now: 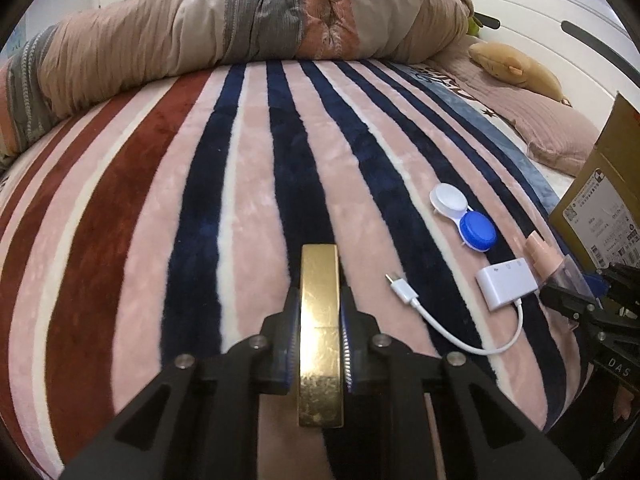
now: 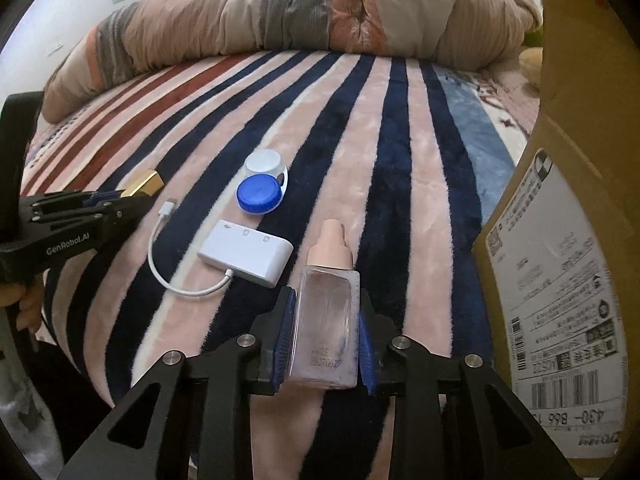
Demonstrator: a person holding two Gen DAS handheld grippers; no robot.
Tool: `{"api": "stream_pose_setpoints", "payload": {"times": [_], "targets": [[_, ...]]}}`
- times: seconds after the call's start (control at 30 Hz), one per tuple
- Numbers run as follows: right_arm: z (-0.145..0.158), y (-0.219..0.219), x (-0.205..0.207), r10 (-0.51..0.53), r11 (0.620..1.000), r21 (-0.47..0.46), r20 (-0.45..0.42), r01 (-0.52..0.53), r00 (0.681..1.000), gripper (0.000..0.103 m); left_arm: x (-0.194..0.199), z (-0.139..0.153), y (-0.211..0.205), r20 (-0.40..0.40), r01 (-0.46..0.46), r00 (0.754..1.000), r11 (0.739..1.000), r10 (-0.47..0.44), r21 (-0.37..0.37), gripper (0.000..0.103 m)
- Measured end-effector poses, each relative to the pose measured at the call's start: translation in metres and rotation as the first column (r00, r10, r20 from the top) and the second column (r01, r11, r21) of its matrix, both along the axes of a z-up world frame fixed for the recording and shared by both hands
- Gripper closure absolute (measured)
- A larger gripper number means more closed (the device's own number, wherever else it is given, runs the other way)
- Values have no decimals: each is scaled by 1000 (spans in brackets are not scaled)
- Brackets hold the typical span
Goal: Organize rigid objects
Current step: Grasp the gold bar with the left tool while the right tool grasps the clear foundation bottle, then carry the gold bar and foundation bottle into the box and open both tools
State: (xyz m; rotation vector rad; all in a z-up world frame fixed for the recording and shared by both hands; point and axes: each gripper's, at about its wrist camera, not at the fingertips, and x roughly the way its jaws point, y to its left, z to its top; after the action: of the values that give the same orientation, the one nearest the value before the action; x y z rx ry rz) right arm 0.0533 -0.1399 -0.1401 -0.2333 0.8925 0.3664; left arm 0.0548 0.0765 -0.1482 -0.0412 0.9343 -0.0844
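The left half of the bed [image 1: 132, 208] lies open, bare striped blanket reaching to the far rolled quilt [image 1: 224, 28], which walls off the far side. On the right, a contact lens case [image 2: 262, 188], a white adapter [image 2: 246, 252] with its looped cable [image 2: 160, 256] and a cardboard box [image 2: 560, 240] crowd the way; the box stands tall along the right edge. Between adapter and box runs a narrow lane, filled near its front by the bottle [image 2: 326, 320] in the right gripper [image 2: 325, 332].

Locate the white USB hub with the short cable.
The white USB hub lies on the striped blanket, left of the clear bottle held by the right gripper, just below the contact lens case.
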Motion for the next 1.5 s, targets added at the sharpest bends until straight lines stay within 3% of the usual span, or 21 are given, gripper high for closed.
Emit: {"api": "stream_pose_setpoints", "payload": {"times": [0.2,0.43,0.67,0.77,0.93,1.13,1.3,1.5], "targets": [[30,2,-21,69,996,46,63,-72,996,80,-24,53,-9,111,13,994,1000,-12,-10,88],[103,-19,-69,146,973,142,232,-182,962,80,-56,138,-53,274,78,959,997,-74,-3,88],[170,-99,-96,49,960,235,398,-154,916,80,-54,198,-127,361,187,915,982,-180,15,88],[184,-137,-92,-21,964,249,418,-92,908,80,-44,215,-173,368,270,893,963,-258,20,88],[174,-188,-68,-86,973,230,356,2,931,80,-24,227,-236,347,364,869,931,-353,35,88],[138,-210,-30,-104,984,169,266,60,959,80,-3,217,-287,276,426,864,903,-422,48,88],[125,-215,-22,-90,992,111,268,63,959,80,10,196,-304,203,438,873,896,-443,72,88],[125,-223,-22,-88,987,156,273,46,958,80,22,178,-311,135,439,882,892,-451,111,88]]}}
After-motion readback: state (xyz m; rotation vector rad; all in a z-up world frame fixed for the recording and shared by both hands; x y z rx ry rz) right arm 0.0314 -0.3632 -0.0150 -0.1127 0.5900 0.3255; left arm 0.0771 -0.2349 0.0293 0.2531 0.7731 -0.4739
